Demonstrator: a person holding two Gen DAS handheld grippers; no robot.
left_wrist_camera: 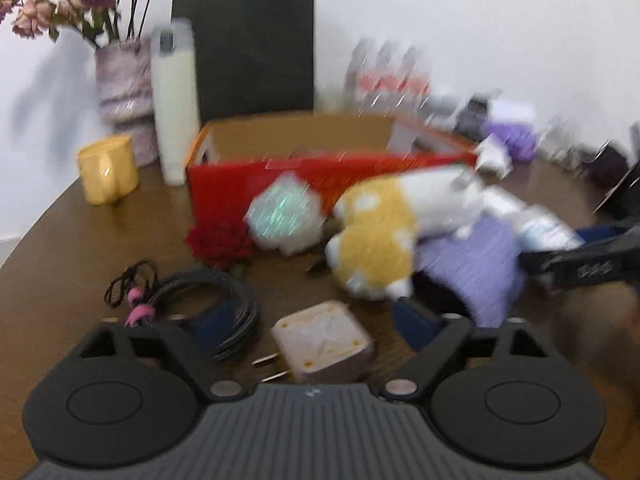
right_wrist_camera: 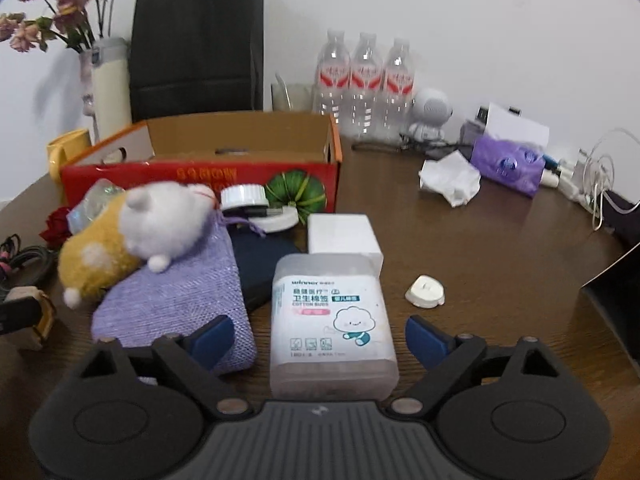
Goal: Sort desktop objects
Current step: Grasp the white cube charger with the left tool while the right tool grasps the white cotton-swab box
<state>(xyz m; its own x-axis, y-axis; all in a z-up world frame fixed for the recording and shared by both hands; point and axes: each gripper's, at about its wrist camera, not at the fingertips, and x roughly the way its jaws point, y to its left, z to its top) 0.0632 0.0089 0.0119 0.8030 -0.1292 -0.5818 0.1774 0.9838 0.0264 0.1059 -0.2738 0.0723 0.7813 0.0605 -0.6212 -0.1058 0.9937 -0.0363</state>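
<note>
1. The right gripper (right_wrist_camera: pixel 318 338) stands wide, its blue pads either side of the cotton bud box (right_wrist_camera: pixel 332 322) but not pressing on it – nothing held. The box stands on the surface (right_wrist_camera: pixel 500 240), at 6 o'clock from the red carton (right_wrist_camera: pixel 200 174).
2. The left gripper (left_wrist_camera: pixel 316 328) is also spread and empty, the plug adapter (left_wrist_camera: pixel 324 342) lying between its jaws.
3. Risk, as I judge it: the right gripper's left pad sits against the purple pouch (right_wrist_camera: pixel 176 300), so closing could pinch cloth with the box and tip the plush toy (right_wrist_camera: pixel 132 236).
4. The adapter's prongs point toward the left gripper – a skewed grip may slip.
5. Hard to read: the left view is smeared; the carton's inside is mostly hidden.
</note>
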